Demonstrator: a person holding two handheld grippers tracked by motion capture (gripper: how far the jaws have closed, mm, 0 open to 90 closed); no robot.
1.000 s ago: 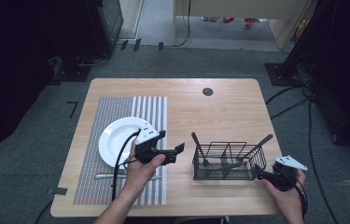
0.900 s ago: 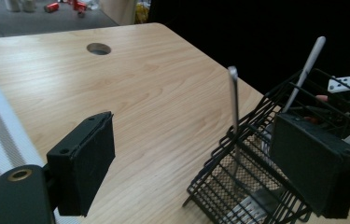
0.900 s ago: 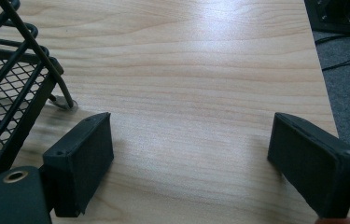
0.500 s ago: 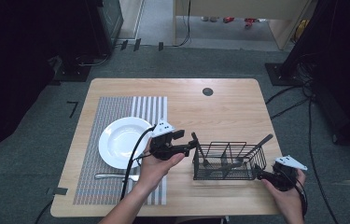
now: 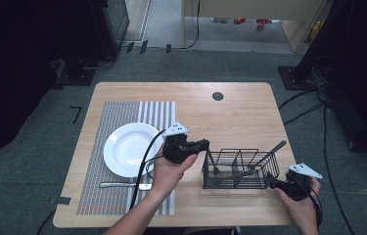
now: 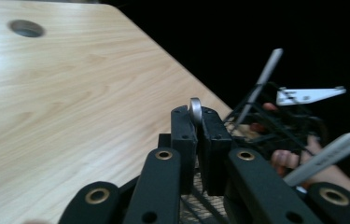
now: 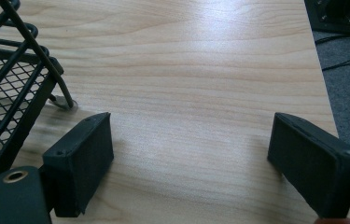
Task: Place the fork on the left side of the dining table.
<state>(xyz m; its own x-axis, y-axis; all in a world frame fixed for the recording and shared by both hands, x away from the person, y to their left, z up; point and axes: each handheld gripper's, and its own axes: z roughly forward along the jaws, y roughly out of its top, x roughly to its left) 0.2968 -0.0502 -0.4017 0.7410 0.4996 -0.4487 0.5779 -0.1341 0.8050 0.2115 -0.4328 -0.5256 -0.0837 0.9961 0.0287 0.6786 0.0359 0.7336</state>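
A black wire cutlery basket (image 5: 235,169) stands on the wooden table (image 5: 240,117) at front right. My left gripper (image 5: 201,145) is at the basket's left end, shut on the rounded metal end of a utensil handle (image 6: 195,108) that stands between its jaws (image 6: 198,119). Two more silver handles (image 6: 267,74) (image 6: 327,156) lean out of the basket (image 6: 275,128). My right gripper (image 5: 272,180) rests low by the basket's right end. It is open (image 7: 191,149), with bare wood between its pads and the basket's corner foot (image 7: 63,102) just left of them.
A white plate (image 5: 128,149) sits on a striped placemat (image 5: 122,117) at the left, with a silver utensil (image 5: 122,185) lying in front of it. A round cable hole (image 5: 217,96) is at the table's back. The table's right edge (image 7: 319,70) is near the right gripper.
My left gripper has moved right from beside the plate to the basket's left end and now clamps the upright utensil handle there. The right gripper has stayed put.
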